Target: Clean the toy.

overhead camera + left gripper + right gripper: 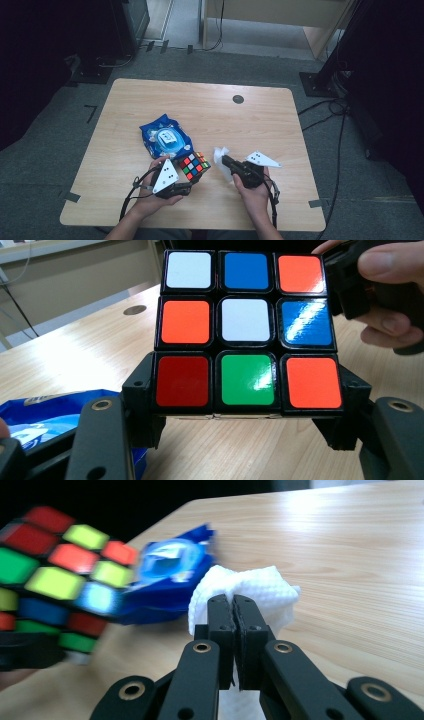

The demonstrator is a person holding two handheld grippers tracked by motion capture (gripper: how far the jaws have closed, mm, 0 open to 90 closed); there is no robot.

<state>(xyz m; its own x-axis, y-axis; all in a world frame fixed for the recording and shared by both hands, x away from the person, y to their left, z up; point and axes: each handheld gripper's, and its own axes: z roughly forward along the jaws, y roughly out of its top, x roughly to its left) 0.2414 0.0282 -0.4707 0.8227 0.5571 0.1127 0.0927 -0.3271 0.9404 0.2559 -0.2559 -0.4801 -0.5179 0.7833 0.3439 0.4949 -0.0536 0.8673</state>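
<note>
We're in a lab-style recording room. A lone wooden table sits on grey carpet, with black stands and loose cables around it.

Light wood tabletop on grey carpet floor. Dim room. Black stand bases and cables around.

Left claw clamped wide, right claw pinched tight, both low, near together.
</note>
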